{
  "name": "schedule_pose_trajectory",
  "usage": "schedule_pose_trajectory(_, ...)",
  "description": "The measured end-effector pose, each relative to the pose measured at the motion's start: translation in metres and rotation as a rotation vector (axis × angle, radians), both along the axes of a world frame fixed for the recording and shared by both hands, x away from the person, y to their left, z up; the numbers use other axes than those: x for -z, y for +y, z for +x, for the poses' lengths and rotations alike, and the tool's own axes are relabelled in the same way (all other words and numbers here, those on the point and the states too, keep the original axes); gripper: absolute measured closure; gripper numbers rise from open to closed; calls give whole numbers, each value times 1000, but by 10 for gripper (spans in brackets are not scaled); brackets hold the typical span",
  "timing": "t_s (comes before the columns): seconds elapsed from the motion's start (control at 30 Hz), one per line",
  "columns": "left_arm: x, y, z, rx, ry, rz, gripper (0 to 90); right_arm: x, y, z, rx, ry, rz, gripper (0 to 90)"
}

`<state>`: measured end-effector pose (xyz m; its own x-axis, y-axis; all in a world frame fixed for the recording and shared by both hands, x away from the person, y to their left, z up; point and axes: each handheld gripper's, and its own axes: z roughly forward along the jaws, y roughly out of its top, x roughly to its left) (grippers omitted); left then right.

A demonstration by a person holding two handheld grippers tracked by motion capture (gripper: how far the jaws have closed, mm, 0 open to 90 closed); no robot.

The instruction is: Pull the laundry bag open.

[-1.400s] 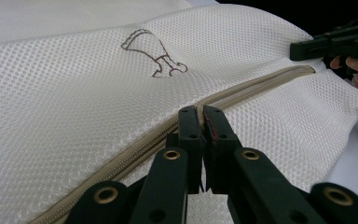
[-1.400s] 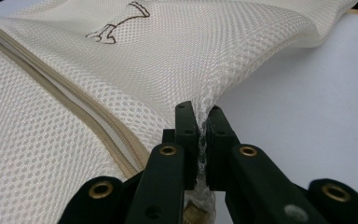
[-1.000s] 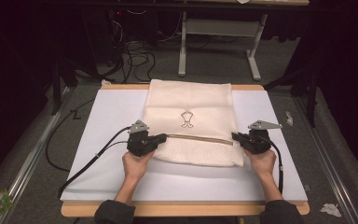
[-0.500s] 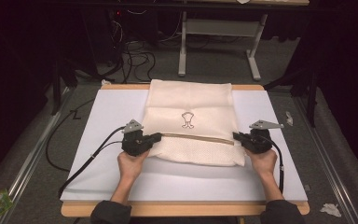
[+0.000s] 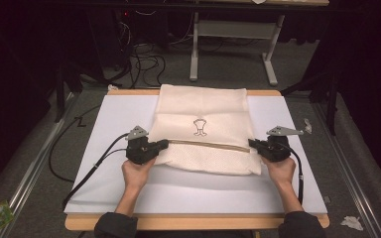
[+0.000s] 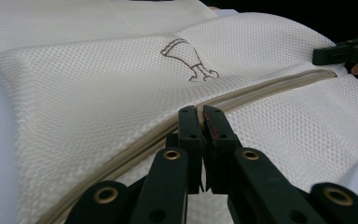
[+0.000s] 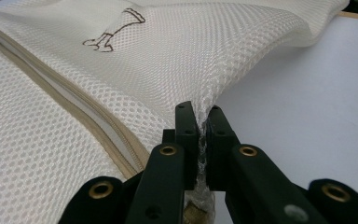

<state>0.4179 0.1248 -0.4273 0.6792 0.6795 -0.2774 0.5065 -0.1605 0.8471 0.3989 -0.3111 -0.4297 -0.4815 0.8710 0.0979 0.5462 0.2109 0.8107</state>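
While both tools hold on: the mesh bag (image 5: 203,130) lies flat in the middle of the white surface (image 5: 104,129), stretched a little between them.
Bag: cream and netted, with a small brown drawing (image 5: 199,127) on top and a tan zipper (image 5: 208,145) running from side to side near the front.
Left tool (image 5: 162,145): its jaws are squeezed tight on the bag's left edge, right at the end of the zipper (image 6: 242,95).
Right tool (image 5: 252,144): its jaws pinch a fold of the net (image 7: 203,126) at the bag's right edge, just beside the zipper (image 7: 74,116).
What changed: the left tool sits a tiny bit lower and farther left than a second ago; the right tool is in the same spot. The bag looks the same.
What it means: I think the hands are just getting a steady hold. The bag is not lifted or folded yet.
Next: both ends probably have to move together, or the net could slip out.
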Motion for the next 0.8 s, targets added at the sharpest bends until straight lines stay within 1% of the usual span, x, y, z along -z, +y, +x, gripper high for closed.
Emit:
schedule_pose_trajectory(0.1,0,3,1,-4,8,1,869,1,-1,1,20,11,-9,873)
schedule_pose_trajectory(0.17,-1,4,0,-4,3,7,869,1,-2,1,18,9,-5,873)
schedule_pose_trajectory(0.2,-1,5,1,-6,2,7,869,0,-1,0,18,6,-12,873)
schedule_pose_trajectory(0.33,-2,9,1,-16,2,-1,869,1,-2,1,19,13,-5,873)
schedule_pose_trajectory(0.4,-3,11,1,-23,-5,3,869,1,-2,1,16,5,-11,873)
schedule_pose_trajectory(0.53,-5,18,2,-41,1,-7,869,1,-4,1,26,11,-3,873)
schedule_pose_trajectory(0.6,-6,20,1,-46,-6,1,869,0,-4,1,23,6,-9,873)
schedule_pose_trajectory(0.67,-6,22,2,-49,-4,-6,869,0,-4,1,24,5,-8,873)
schedule_pose_trajectory(0.8,-6,24,1,-51,-12,3,869,0,-4,1,15,2,-9,873)
